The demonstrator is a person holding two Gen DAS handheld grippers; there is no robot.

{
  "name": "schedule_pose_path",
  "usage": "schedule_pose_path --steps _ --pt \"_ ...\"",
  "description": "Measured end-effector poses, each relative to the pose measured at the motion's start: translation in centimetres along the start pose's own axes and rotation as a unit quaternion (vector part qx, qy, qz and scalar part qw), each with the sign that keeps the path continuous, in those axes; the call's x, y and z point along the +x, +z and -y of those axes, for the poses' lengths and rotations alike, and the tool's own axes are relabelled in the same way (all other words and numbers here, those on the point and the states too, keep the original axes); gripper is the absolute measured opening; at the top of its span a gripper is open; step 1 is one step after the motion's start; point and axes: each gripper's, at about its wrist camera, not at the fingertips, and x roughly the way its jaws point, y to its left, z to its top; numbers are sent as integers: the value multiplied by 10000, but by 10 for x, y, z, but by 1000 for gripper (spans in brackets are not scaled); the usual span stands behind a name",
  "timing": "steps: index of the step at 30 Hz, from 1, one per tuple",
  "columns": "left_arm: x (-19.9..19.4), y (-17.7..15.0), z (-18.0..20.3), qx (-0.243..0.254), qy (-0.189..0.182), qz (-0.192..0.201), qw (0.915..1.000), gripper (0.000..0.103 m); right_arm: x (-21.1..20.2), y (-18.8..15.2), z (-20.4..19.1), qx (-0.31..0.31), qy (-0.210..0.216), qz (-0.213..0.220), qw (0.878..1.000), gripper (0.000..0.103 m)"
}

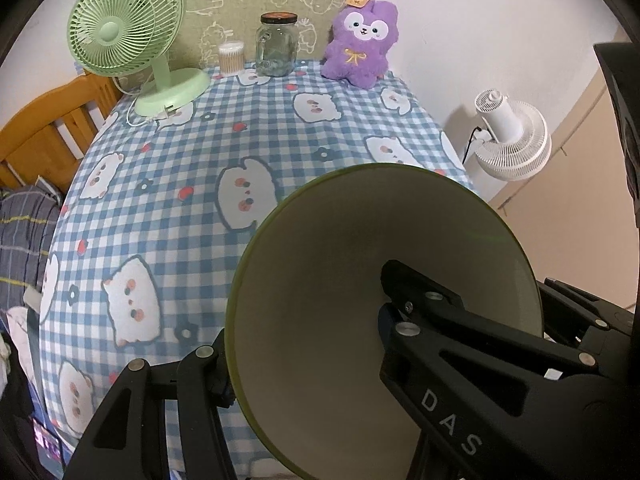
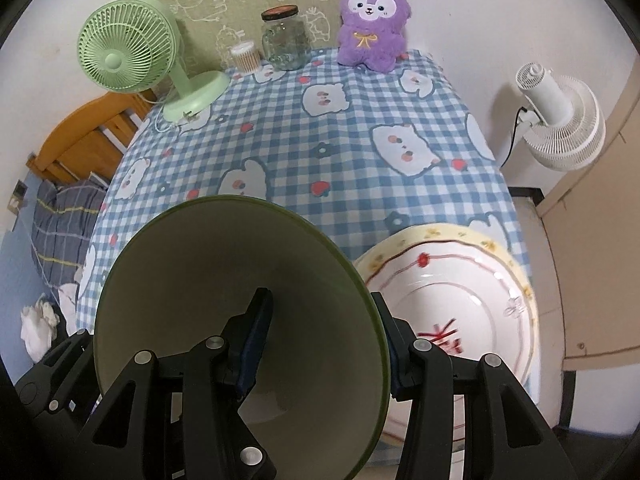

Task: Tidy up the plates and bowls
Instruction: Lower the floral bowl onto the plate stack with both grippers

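My left gripper (image 1: 308, 344) is shut on the rim of a green bowl (image 1: 344, 264) with a cream inside, held tilted above the checked tablecloth (image 1: 248, 132); one finger is inside the bowl, one outside. My right gripper (image 2: 320, 344) is shut on the rim of a second green bowl (image 2: 208, 264) in the same way. In the right wrist view a white plate (image 2: 460, 280) with a yellow flowered rim and red markings lies on the table's near right corner, just right of the held bowl.
At the back of the table stand a green desk fan (image 1: 124, 28), a cotton swab tub (image 1: 231, 56), a glass jar (image 1: 277, 46) and a purple plush toy (image 1: 360, 44). A white fan (image 1: 512, 136) stands right of the table. A wooden bed frame (image 1: 52, 120) is left.
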Motion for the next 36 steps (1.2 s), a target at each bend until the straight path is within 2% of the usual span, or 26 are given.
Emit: schedule_pose_path --steps 20,36 --pt "17 6 91 -411 140 33 9990 58 -3 5 89 -333 103 -111 9993 51" --pt "55 -2 119 -653 182 -316 9972 58 32 -2 122 -435 138 -522 9976 51"
